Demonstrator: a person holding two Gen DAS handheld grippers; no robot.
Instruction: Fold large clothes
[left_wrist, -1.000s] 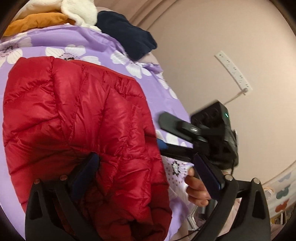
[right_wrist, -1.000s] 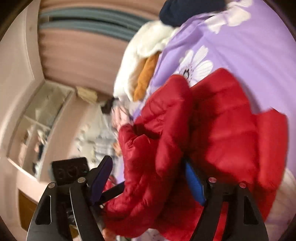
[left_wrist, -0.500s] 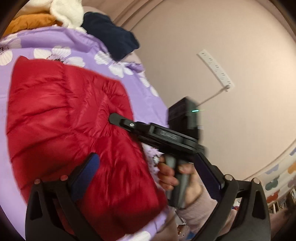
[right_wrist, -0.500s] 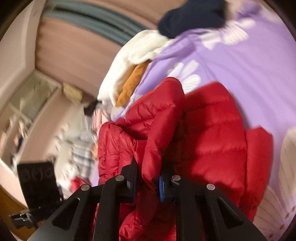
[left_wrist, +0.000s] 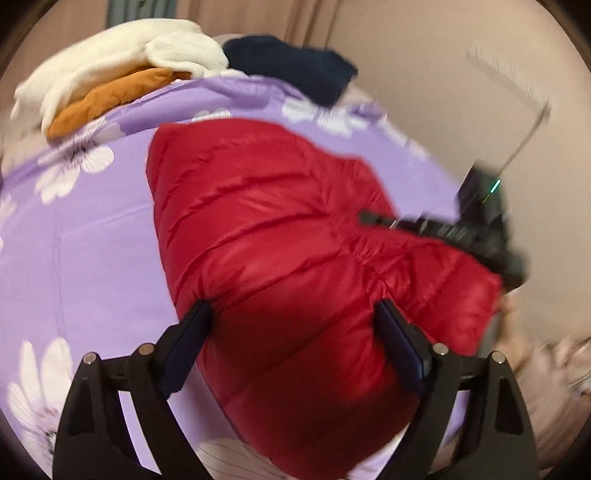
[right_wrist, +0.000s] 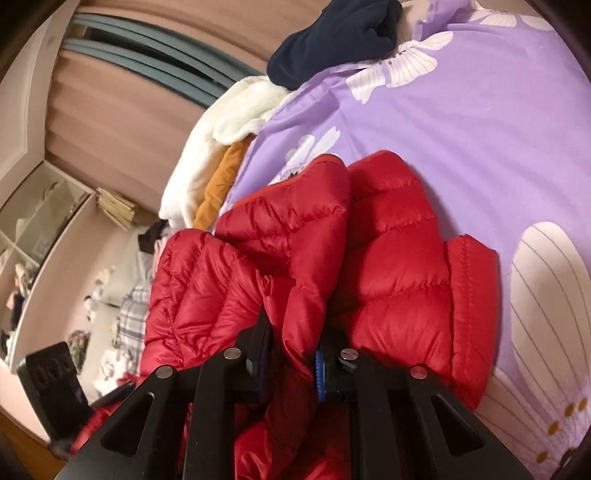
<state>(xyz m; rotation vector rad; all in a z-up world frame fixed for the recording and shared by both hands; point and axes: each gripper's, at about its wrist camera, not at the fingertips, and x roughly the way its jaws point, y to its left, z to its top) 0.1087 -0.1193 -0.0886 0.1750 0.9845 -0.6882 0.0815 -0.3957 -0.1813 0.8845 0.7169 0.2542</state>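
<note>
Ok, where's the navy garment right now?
The navy garment lies at the bed's far edge, top centre in the left wrist view, beside the white fleece above the red jacket.

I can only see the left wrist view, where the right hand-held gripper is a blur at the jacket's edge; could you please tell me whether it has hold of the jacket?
Observer: Yes. The right hand-held gripper has just closed its jaws on a raised fold of the jacket.
Operator: Thank you. Is any part of the jacket lying loose on that side?
Observer: A red flap lies on the sheet, right of the pinched fold.
Operator: And what stands beyond the bed there?
Observer: Open white shelves stand against the wall at the far left of the right wrist view.
</note>
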